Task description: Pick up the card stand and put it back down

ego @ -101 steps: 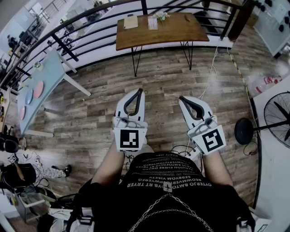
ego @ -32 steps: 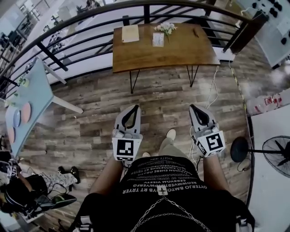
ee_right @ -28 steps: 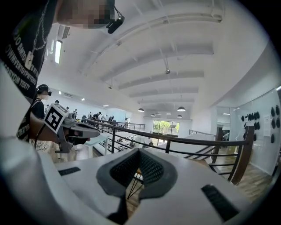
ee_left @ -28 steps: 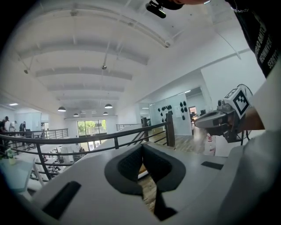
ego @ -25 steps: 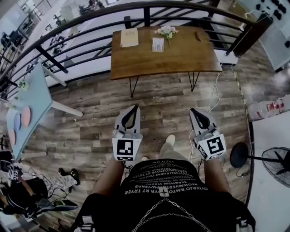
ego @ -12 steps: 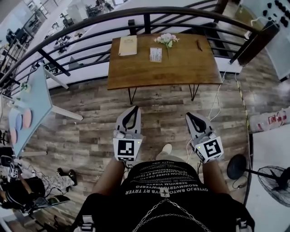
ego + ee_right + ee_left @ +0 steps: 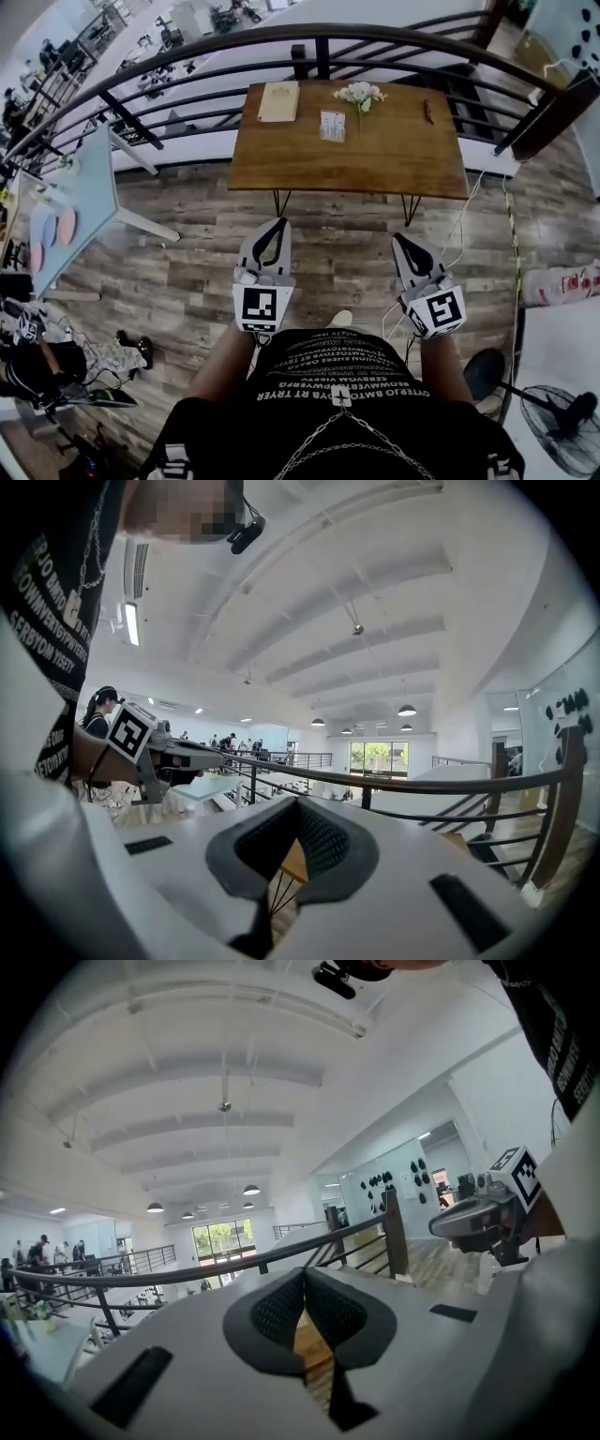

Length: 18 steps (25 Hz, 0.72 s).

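Wooden table ahead, card stand untouched on it.
Left gripper and right gripper both clenched, empty, well short of it: likely approach carry.

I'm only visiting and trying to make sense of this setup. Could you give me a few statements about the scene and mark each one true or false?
1. The left gripper and the right gripper are both shut and empty. True.
2. The card stand is held in the right gripper. False: it stands on the wooden table, beside the flowers.
3. A black railing runs behind the wooden table. True.
4. Both grippers rest on the wooden table. False: they are held over the wood floor, short of the table's near edge.
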### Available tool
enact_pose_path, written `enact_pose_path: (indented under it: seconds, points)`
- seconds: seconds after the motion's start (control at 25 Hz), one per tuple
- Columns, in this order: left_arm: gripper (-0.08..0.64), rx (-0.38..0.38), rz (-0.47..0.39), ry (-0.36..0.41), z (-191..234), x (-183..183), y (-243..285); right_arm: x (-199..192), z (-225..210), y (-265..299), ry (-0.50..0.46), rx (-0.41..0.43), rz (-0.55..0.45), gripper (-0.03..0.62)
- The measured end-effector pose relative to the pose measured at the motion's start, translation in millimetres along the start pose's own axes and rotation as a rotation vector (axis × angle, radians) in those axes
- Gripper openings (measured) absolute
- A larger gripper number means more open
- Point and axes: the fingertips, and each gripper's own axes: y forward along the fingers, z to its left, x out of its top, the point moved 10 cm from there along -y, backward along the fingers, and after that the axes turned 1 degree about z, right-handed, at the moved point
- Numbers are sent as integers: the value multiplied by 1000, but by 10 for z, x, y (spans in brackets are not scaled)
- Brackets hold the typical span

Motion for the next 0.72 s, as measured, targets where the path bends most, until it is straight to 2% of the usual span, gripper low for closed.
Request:
enact_pose_path:
  seconds: [0.4, 0.56, 0.72]
  points:
    - [28, 34, 29, 2, 14, -9, 80, -91, -183, 171, 26, 47, 15, 14]
    - [28, 23, 37, -34, 77, -91, 204, -100, -223, 285, 17, 54, 20, 14]
    - [28, -7, 28, -27, 126, -95, 443, -122, -304, 410, 25, 23, 35, 14]
